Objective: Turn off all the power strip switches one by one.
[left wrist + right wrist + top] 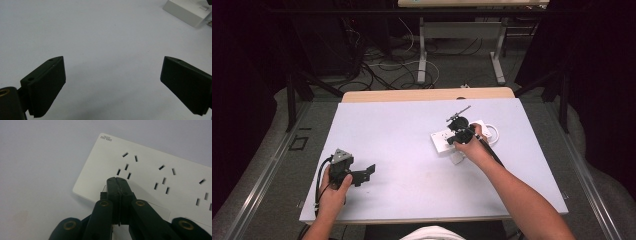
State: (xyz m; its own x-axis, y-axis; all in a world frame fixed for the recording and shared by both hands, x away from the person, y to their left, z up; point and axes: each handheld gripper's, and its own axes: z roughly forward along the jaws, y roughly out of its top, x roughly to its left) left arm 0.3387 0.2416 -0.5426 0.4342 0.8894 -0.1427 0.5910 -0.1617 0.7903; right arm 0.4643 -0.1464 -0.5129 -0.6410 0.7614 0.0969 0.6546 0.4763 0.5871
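A white power strip (439, 140) lies on the white table (402, 130), right of centre. In the right gripper view its face (150, 157) shows several socket slots. My right gripper (453, 140) hovers over the strip's near-left end, and its jaws (117, 180) are pressed together just below the first socket; I see nothing between the tips. My left gripper (363, 174) rests at the table's front left, held level. Its jaws (113, 62) stand wide open over bare table, and a corner of the strip (187, 11) shows far off at the upper right.
The strip's white cable (495, 134) loops at its right end. A small white block (456, 159) sits just in front of the strip, under my right hand. Behind the table are a wooden edge (427, 94), floor cables and another desk's legs (422, 55).
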